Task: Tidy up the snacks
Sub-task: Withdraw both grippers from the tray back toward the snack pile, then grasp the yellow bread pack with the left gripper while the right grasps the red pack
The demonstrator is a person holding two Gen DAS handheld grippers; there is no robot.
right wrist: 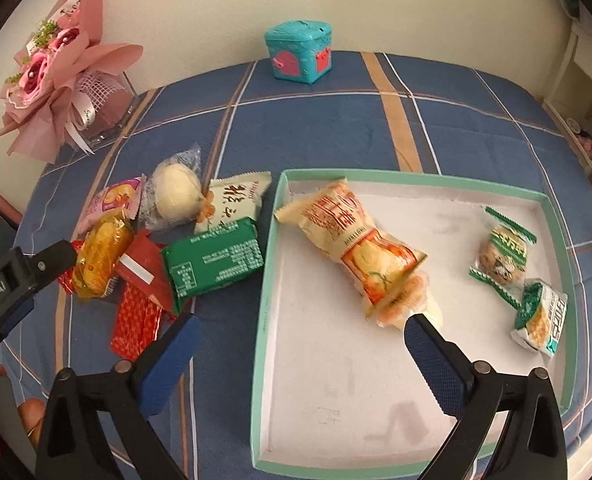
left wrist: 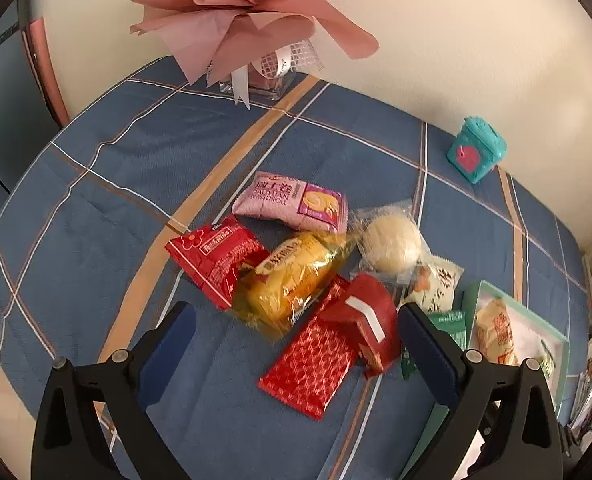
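A shallow tray (right wrist: 556, 236) with a mint-green rim and white floor lies on the blue plaid surface (right wrist: 316, 128). Three wrapped snacks lie in it: a long yellow-and-orange packet (right wrist: 360, 240) slanting across the left half, a small green-and-white twist-wrapped sweet (right wrist: 502, 254) toward the right wall, and just below that a small green-and-white packet (right wrist: 540, 318). The rest of the tray floor is bare.

To the left of the tray, on the surface, the loose snacks lie in a heap: a green packet (right wrist: 214, 260) just beside the tray's left wall, a white packet with dark lettering (right wrist: 236, 200) behind it, a round pale bun in clear wrap (right wrist: 176, 194), a pink Swiss-roll packet (left wrist: 292, 202), a yellow cake in clear wrap (left wrist: 292, 280) overlapping a red packet (left wrist: 212, 260), a red packet with a white stripe (left wrist: 366, 320), and a flat red patterned sachet (left wrist: 312, 364) partly under it.

The left gripper (left wrist: 296, 326) hangs above the heap with its jaws spread wide, holding nothing; the striped red packet and the sachet show between its fingers. The right gripper (right wrist: 302, 334) stands equally wide and empty over the tray's left wall, its right fingertip in front of the lower end of the long yellow-and-orange packet; whether they touch cannot be told.

A teal box with pink patches (right wrist: 298, 54) stands by the wall at the back, and a pink paper bouquet (right wrist: 56, 80) stands at the back left corner.
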